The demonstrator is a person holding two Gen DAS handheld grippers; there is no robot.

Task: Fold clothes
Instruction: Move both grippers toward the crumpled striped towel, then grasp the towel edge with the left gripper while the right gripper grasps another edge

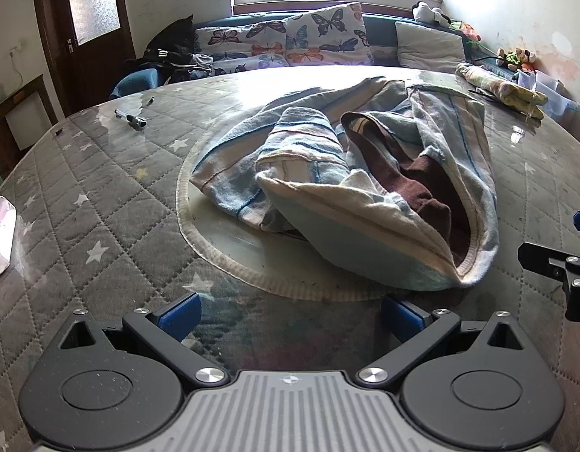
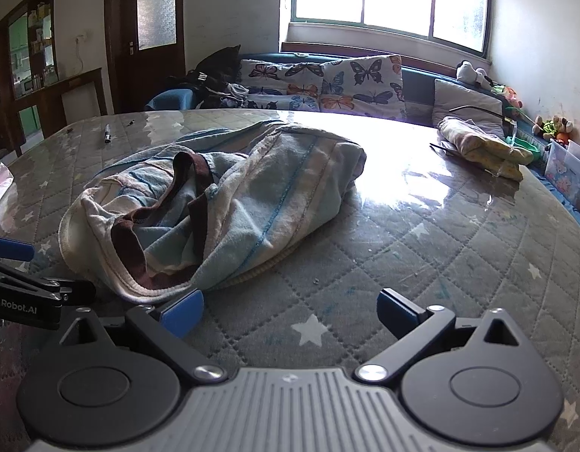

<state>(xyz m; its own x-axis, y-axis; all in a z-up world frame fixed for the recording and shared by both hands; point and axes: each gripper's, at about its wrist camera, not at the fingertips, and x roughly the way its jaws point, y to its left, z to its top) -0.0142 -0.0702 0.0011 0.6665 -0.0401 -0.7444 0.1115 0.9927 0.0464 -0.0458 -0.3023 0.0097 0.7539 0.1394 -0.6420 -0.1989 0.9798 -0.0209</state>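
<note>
table (image 1: 101, 203): quilted star cover | on it: crumpled garment (image 1: 357, 173), pen (image 1: 133, 116), folded cloth (image 1: 501, 88)

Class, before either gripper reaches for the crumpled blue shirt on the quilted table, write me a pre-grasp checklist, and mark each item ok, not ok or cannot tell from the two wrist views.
1. Left gripper open and holding nothing: ok.
2. Right gripper open and holding nothing: ok.
3. Striped shirt lying flat, ready to fold: not ok; it is bunched, with the brown-trimmed opening gaping.
4. A graspable edge near the grippers: ok; the hem lies close to the right gripper's left finger.
5. Pen clear of the shirt: ok; it lies apart, toward the far edge.
6. Sleeves located: cannot tell; the folds hide them.
</note>
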